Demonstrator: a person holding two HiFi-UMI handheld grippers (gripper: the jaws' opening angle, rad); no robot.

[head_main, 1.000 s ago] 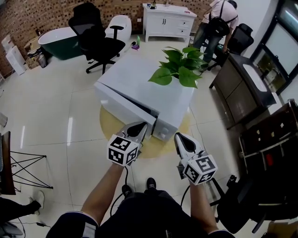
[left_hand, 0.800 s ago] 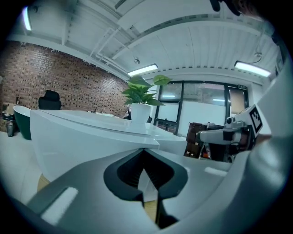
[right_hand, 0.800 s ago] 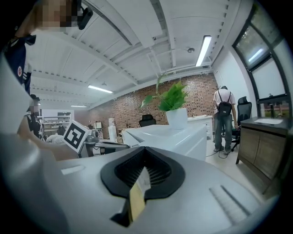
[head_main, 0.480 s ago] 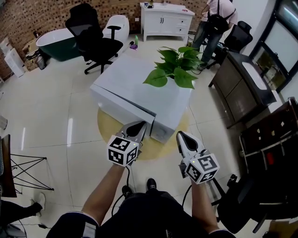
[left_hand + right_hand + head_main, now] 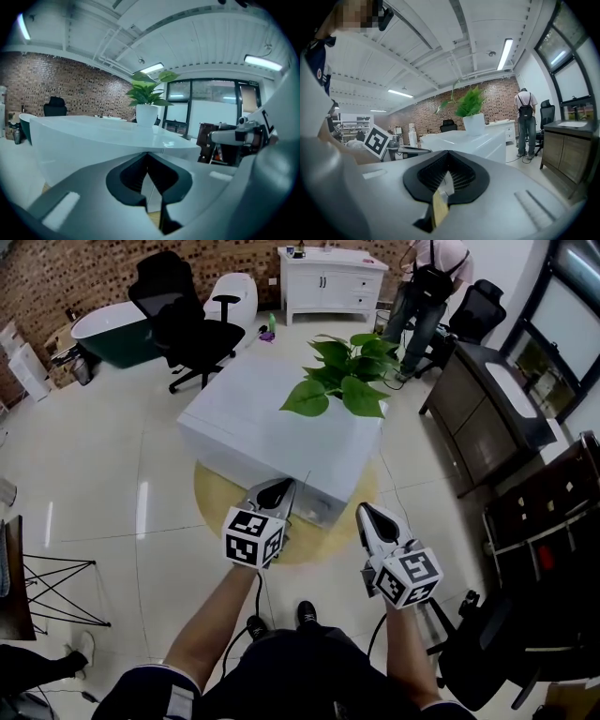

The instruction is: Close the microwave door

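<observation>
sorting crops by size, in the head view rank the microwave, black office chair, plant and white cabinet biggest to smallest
1. microwave
2. black office chair
3. plant and white cabinet: about alike, so unranked; the cabinet stands farther from the camera.

The microwave (image 5: 253, 418) looks smooth, glossy white, perhaps plastic; the floor (image 5: 103, 456) shiny tile.

Showroom-like studio: brick wall (image 5: 66, 273), bathtub (image 5: 105, 331), vanity cabinet (image 5: 330, 282), office chairs (image 5: 186, 322)
</observation>
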